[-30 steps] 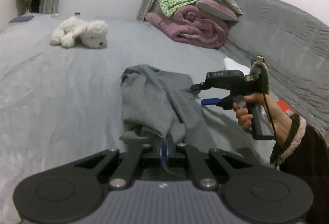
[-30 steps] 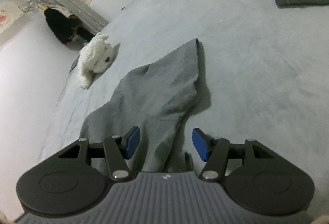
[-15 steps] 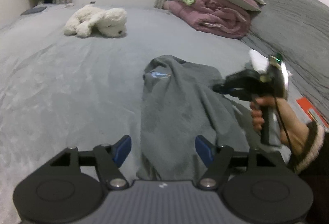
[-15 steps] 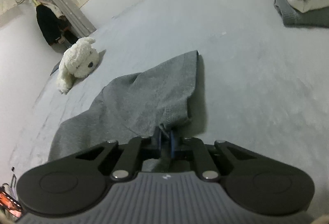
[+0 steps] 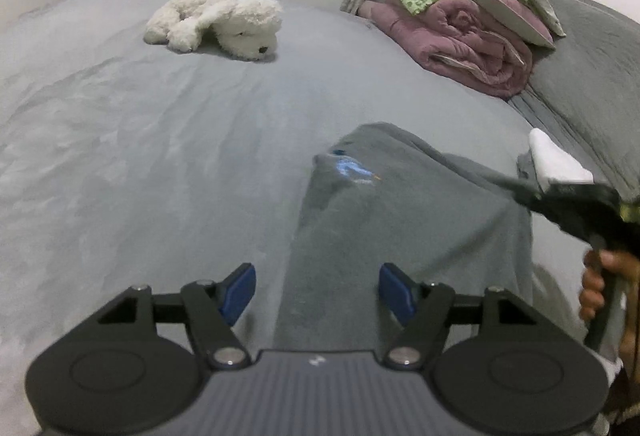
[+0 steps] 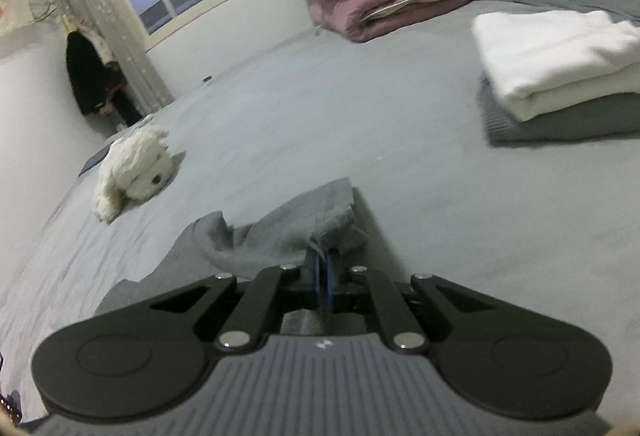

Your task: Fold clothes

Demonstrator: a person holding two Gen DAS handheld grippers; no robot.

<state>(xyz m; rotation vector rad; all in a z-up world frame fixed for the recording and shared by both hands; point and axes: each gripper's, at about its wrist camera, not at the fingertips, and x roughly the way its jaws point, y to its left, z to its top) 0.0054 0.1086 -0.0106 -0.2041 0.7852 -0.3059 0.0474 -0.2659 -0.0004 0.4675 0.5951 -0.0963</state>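
A grey garment (image 5: 400, 220) lies on the grey bed, stretched away from me in the left wrist view. My left gripper (image 5: 318, 290) hangs open just above its near end, nothing between the blue pads. In the right wrist view my right gripper (image 6: 323, 268) is shut on a bunched edge of the same grey garment (image 6: 276, 232), which is lifted off the bed. That right gripper, held by a hand (image 5: 600, 284), shows blurred at the right of the left wrist view.
A white plush dog (image 5: 216, 20) lies far back on the bed. A rolled pink quilt (image 5: 452, 40) with a green patterned cloth sits at the back right. A folded white and grey stack (image 6: 560, 76) rests to the right. A window is behind.
My left gripper let go of the garment's near end and opened, then slid left. My right gripper closed on the garment's edge and lifted it off the bed.
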